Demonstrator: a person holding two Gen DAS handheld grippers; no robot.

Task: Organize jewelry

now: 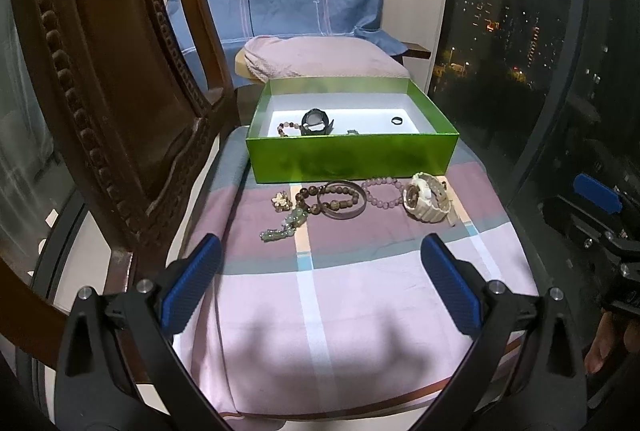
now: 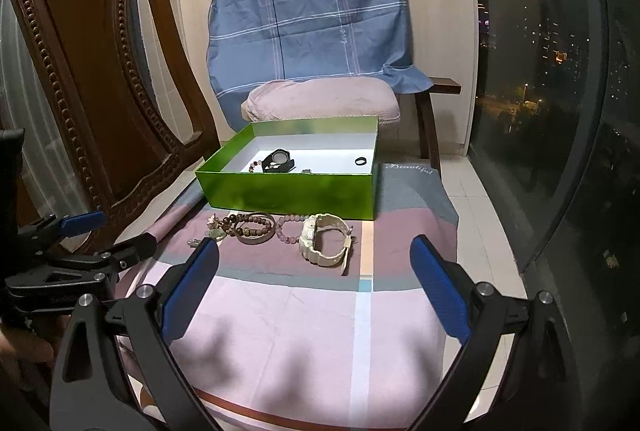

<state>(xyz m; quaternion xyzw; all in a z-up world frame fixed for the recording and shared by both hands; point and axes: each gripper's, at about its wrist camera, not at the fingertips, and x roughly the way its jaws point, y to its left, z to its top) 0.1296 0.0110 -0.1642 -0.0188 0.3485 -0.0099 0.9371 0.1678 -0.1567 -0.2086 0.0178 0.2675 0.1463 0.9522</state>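
A green box (image 1: 352,157) (image 2: 288,193) stands open on a checked cloth. Inside lie a black watch (image 1: 317,122) (image 2: 279,161), a bead bracelet (image 1: 285,129) and a black ring (image 1: 396,120) (image 2: 360,161). In front of the box lie a cream watch (image 1: 426,197) (image 2: 323,241), a pink bead bracelet (image 1: 382,193) (image 2: 286,229), a brown bangle with bead bracelets (image 1: 340,205) (image 2: 254,229), a flower piece (image 1: 281,200) and a green pendant (image 1: 286,225). My left gripper (image 1: 320,283) and right gripper (image 2: 314,291) are both open and empty, hovering short of the jewelry.
A carved wooden chair (image 1: 100,91) (image 2: 92,91) stands close on the left. A pink cushion (image 1: 320,57) and a blue sheet (image 2: 312,15) lie behind the box. A dark window (image 2: 560,91) runs along the right.
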